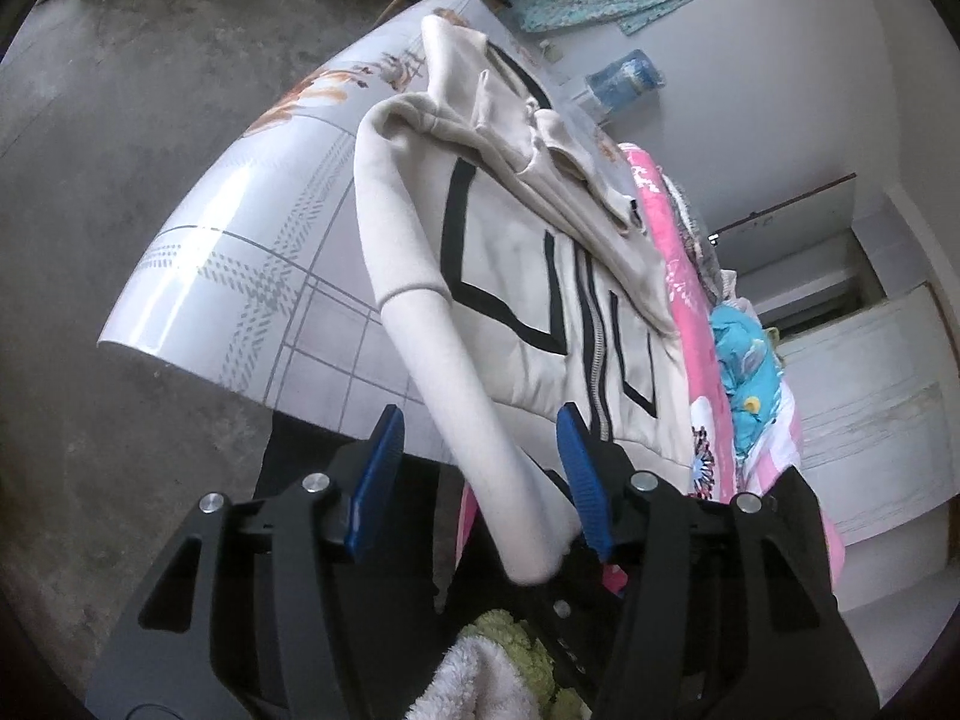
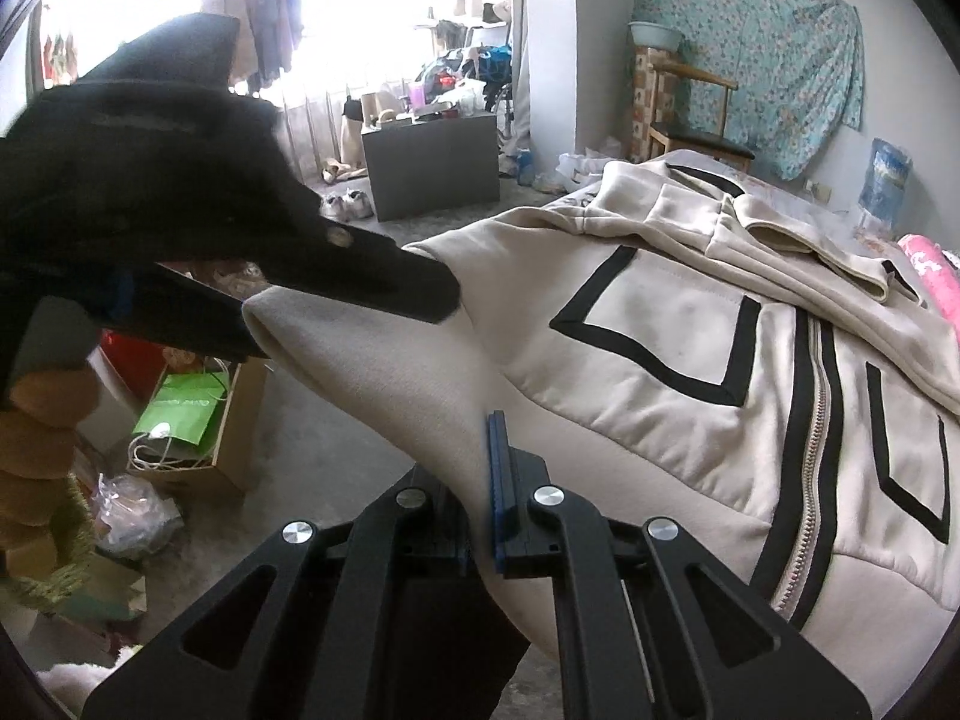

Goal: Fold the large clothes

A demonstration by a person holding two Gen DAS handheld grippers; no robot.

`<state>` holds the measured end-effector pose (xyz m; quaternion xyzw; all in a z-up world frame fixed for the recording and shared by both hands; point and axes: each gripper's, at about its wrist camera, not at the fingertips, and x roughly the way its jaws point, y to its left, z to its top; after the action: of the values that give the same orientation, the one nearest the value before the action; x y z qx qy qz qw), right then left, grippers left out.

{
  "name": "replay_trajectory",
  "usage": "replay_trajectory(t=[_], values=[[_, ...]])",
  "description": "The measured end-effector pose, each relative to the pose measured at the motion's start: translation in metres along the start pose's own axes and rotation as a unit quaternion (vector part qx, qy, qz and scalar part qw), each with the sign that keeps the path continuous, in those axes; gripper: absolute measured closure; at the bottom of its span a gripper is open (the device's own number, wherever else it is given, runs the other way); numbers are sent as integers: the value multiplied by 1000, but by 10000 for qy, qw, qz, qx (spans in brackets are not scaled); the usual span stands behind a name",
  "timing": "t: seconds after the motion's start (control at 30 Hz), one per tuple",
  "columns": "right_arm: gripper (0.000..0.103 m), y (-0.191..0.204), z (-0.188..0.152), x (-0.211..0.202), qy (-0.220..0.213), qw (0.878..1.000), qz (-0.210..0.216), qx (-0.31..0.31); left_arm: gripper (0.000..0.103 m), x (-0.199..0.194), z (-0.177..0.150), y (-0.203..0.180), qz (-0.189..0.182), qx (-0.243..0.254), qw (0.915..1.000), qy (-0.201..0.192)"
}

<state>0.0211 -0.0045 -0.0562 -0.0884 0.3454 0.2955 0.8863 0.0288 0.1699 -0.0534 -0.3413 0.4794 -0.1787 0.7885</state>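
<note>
A cream zip jacket (image 1: pixel 510 300) with black stripes lies spread on a table (image 1: pixel 240 240) under a white patterned cover. One sleeve (image 1: pixel 456 372) hangs off the near edge. It passes between the blue pads of my left gripper (image 1: pixel 480 420), which stands open with a gap beside the cloth. In the right wrist view the same jacket (image 2: pixel 660 360) fills the right side. There my right gripper (image 2: pixel 497 423) is shut on the sleeve (image 2: pixel 372 372) partway along it. The left gripper (image 2: pixel 348 324), held by a hand (image 2: pixel 42 420), has its black fingers above and below the cuff.
A pink patterned blanket (image 1: pixel 678 276) and blue cloth (image 1: pixel 738 360) lie along the table's far side. On the concrete floor sit a cardboard box with a green bag (image 2: pixel 204 438), a grey cabinet (image 2: pixel 432 168) and a chair (image 2: pixel 696 138). A water bottle (image 1: pixel 624 81) stands by the wall.
</note>
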Motion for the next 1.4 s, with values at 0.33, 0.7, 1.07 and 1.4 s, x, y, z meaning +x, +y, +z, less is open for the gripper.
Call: replay_trajectory(t=[0.33, 0.7, 1.07, 1.4], values=[[74, -10, -9, -13, 170, 9986, 481, 126, 97, 19, -5, -7, 615, 332, 9975, 120], [46, -139, -72, -117, 498, 9722, -1101, 2008, 96, 28, -16, -14, 1464, 1166, 9821, 224], [46, -217, -138, -173, 483, 9013, -1716, 3949, 92, 27, -22, -12, 1499, 1315, 9792, 381], [46, -264, -165, -153, 493, 8707, -1030, 4783, 87, 29, -28, 3, 1365, 975, 9850, 414]])
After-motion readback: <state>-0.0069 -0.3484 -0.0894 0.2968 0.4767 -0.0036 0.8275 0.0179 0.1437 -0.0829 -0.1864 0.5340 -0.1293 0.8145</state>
